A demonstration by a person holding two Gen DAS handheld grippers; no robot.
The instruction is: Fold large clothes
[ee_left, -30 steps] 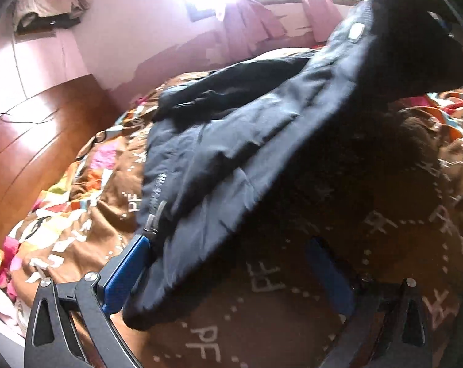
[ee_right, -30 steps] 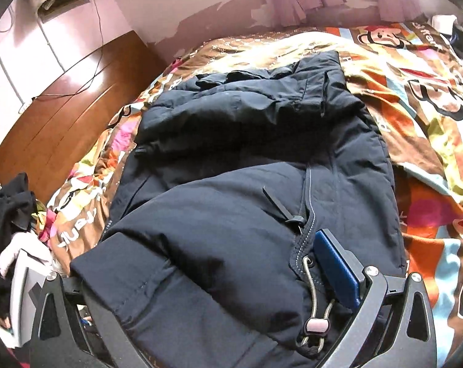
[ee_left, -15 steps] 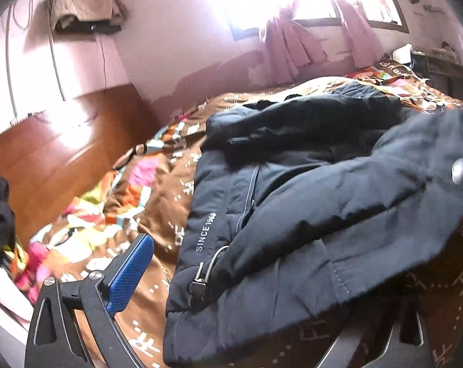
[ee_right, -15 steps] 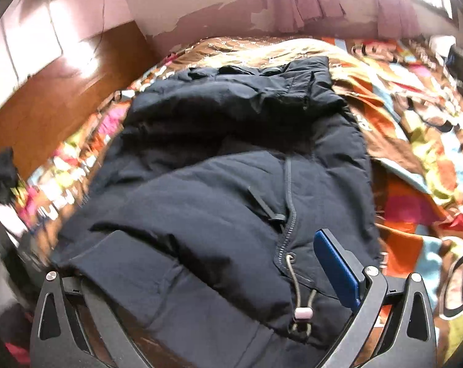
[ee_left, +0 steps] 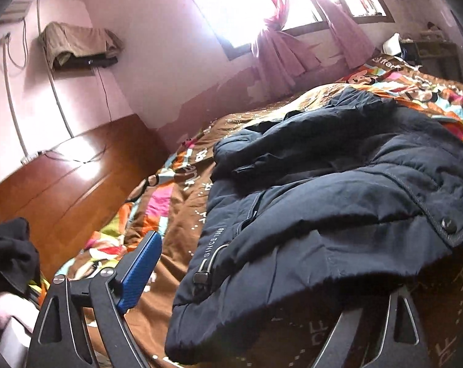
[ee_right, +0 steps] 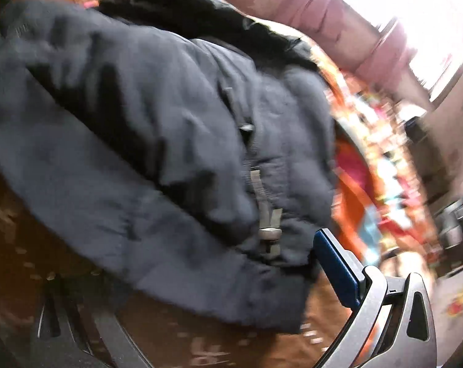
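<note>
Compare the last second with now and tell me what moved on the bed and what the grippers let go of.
The jacket went from lifted and draped across the left view to lying folded on the bedspread. The left gripper, whose pad pressed the hem a second ago, now stands open beside it. The right gripper swung sideways; its view is blurred. The jacket's hood end stayed put.

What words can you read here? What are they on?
"SINCE 1988" on the jacket, running up beside its zip; the last digits are hard to tell.
"PF" printed in white on the brown blanket, under the jacket's edge; it shows again, blurred, in the right wrist view.
Letters on the blanket's far end by the cartoon face: too small to read.
More white marks on the blanket beside the jacket: not readable.
</note>
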